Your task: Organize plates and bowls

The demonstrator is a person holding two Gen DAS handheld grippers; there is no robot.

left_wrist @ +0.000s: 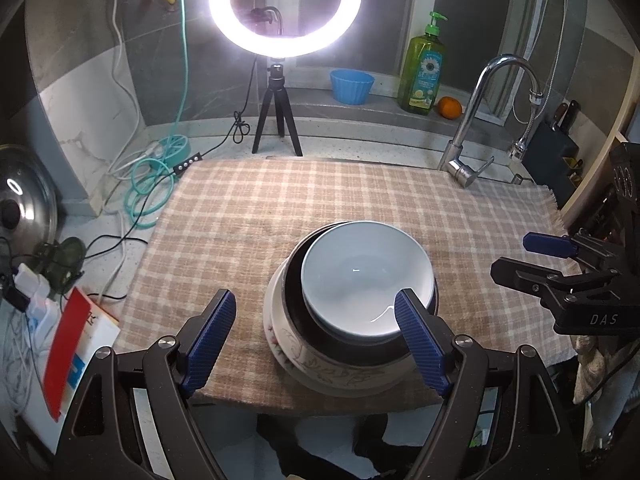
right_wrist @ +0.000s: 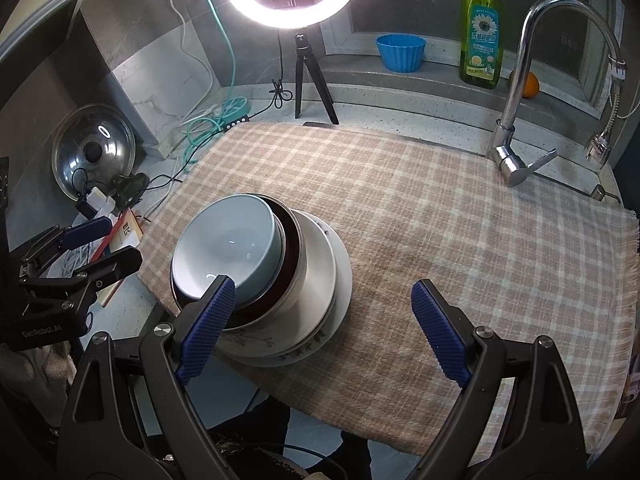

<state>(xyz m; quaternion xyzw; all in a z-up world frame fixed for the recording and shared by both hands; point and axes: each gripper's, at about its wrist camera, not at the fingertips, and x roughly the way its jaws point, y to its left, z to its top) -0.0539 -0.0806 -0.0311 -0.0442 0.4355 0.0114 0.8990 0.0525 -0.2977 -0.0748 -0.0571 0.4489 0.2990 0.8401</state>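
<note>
A stack of dishes stands on the checked cloth (left_wrist: 248, 216) near its front edge. On top sits a pale blue bowl (left_wrist: 366, 276) (right_wrist: 226, 246), nested in a dark-lined metal bowl (left_wrist: 294, 284) (right_wrist: 290, 252). Under them lie a white floral bowl (left_wrist: 320, 364) (right_wrist: 320, 276) and a floral plate (right_wrist: 316, 340). My left gripper (left_wrist: 316, 308) hovers open above the stack's near left side, nothing between its fingers. My right gripper (right_wrist: 324, 294) is open too, with its left finger in front of the stack's near edge. In the left wrist view the right gripper (left_wrist: 520, 256) shows at the right edge.
A ring light on a tripod (left_wrist: 278, 120) stands behind the cloth. A faucet (left_wrist: 472, 136), a green soap bottle (left_wrist: 422, 72), a blue cup (left_wrist: 352, 86) and an orange (left_wrist: 450, 107) are at the back right. A pot lid (left_wrist: 24, 204), cables and a red-white box (left_wrist: 76, 356) lie left.
</note>
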